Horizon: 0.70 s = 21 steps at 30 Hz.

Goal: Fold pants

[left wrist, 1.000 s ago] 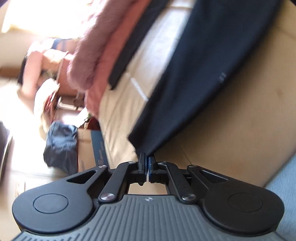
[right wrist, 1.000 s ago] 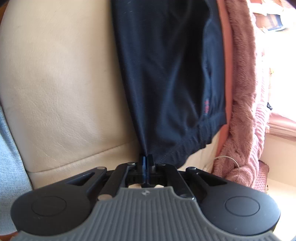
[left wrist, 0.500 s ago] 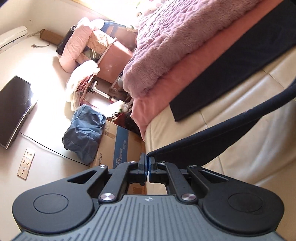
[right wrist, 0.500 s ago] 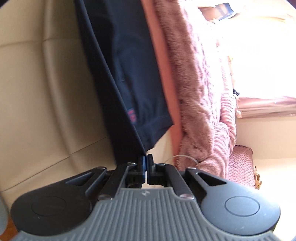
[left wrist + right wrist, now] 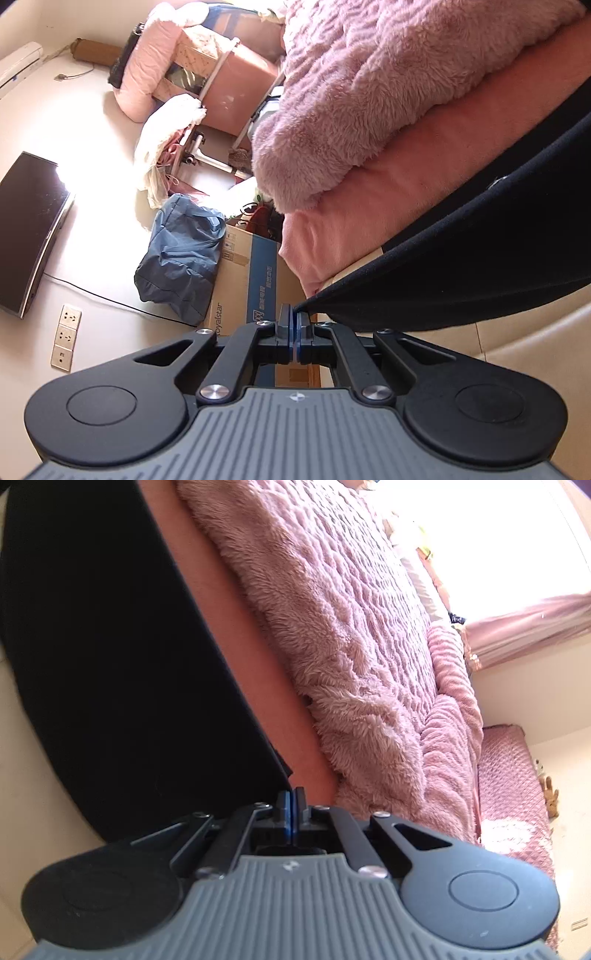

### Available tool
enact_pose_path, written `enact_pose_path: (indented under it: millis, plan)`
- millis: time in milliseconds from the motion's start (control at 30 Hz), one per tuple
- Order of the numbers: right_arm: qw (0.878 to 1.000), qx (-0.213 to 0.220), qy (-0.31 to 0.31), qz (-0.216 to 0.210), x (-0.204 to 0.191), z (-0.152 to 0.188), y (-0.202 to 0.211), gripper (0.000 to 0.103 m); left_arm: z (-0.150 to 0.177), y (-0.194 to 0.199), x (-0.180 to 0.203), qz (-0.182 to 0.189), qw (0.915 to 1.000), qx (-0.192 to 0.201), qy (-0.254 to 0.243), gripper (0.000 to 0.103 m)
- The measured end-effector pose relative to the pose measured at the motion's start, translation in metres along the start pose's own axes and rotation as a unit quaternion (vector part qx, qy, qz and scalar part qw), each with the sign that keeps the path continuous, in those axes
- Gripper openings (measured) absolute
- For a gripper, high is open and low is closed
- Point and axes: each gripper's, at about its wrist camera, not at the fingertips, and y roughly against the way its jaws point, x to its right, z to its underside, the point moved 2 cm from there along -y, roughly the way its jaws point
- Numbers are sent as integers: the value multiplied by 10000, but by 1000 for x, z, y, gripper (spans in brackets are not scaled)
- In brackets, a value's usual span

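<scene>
The dark navy pants (image 5: 480, 266) stretch from my left gripper (image 5: 294, 317) off to the right, over the beige leather couch (image 5: 517, 354). The left gripper is shut on a corner of the pants. In the right wrist view the pants (image 5: 110, 664) fill the left side as a broad dark sheet. My right gripper (image 5: 291, 801) is shut on their lower corner, beside the pink blanket edge.
A fluffy pink blanket (image 5: 369, 92) over a salmon sheet (image 5: 388, 192) covers the far part of the couch; it also shows in the right wrist view (image 5: 351, 627). Beyond the couch end are a cardboard box (image 5: 251, 280), a blue bag (image 5: 181, 254), a TV (image 5: 29, 229) and a cluttered rack (image 5: 207, 92).
Both grippers have swung with the pants still held. The views turned from the couch back toward the blanket and room, and the cloth now stretches flatter and closer.
</scene>
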Motion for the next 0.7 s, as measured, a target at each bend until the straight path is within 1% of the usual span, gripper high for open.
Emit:
enact_pose_path:
  millis: [167,300,367,533,700]
  plan:
    - [9998,-140,-72,-114,0,-20,-47,0,-26,-37,24,22,9992,-302,-265,1]
    - [9995,-182,-69,-237,-8,-29,-71,0,-34,-59,38,28,9980,-456,-435,1]
    - [9996,-188,-35,-212,-12,-32,-79,0,-37,-67,44,44,9974,-504,-505,1]
    - [9994,-243,-179,-182,-10,-40,-99,0,-40,-77,56,44,9962,-541,-677,1]
    - [9990,-366,-89,-259,-14,-47,-120,0,-46,-79,61,17,9961,-503,-719,1]
